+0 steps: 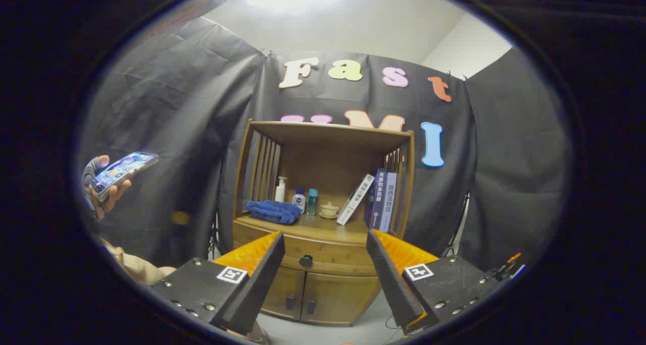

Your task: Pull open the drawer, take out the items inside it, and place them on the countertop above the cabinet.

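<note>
Gripper view shows the gripper [325, 256] with fingers spread apart and holding nothing, the closed drawer [308, 254] and its knob [306, 260] at lower centre between them, while a hand [98, 188] holds a phone [123, 169] at left.

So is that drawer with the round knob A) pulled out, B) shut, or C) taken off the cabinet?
B: the drawer sits flush in the cabinet, its knob untouched, just beyond the open gripper.
</note>
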Motion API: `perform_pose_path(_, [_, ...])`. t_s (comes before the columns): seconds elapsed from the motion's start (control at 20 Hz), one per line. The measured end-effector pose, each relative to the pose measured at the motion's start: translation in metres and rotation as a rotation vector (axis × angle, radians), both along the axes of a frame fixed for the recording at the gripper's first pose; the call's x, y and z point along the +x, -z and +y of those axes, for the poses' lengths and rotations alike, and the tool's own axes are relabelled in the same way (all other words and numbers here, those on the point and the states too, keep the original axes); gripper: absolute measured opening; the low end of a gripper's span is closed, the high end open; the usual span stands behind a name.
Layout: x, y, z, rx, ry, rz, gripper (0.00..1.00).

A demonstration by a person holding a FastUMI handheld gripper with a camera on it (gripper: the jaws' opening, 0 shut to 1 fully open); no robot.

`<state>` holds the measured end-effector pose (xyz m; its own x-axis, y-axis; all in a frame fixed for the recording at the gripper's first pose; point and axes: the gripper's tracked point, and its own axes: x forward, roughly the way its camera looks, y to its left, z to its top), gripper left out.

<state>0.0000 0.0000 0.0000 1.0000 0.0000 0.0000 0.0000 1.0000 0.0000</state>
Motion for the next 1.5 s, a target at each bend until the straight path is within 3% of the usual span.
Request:
perform_pose_path(0.65, [0.099,0.049,0.034,-0.060,-0.025,-0.008,0.98])
perform_pose_path(0.95, [0.169,0.113,0.041,-0.111,0.001,0.053,0.98])
perform_pose_path(1.4, [0.243,0.215,0.058,0.047,-0.033,0.237,0.97])
perform_pose_path(1.5, [0.248,0.228,0.059,0.041,-0.024,0.262,0.82])
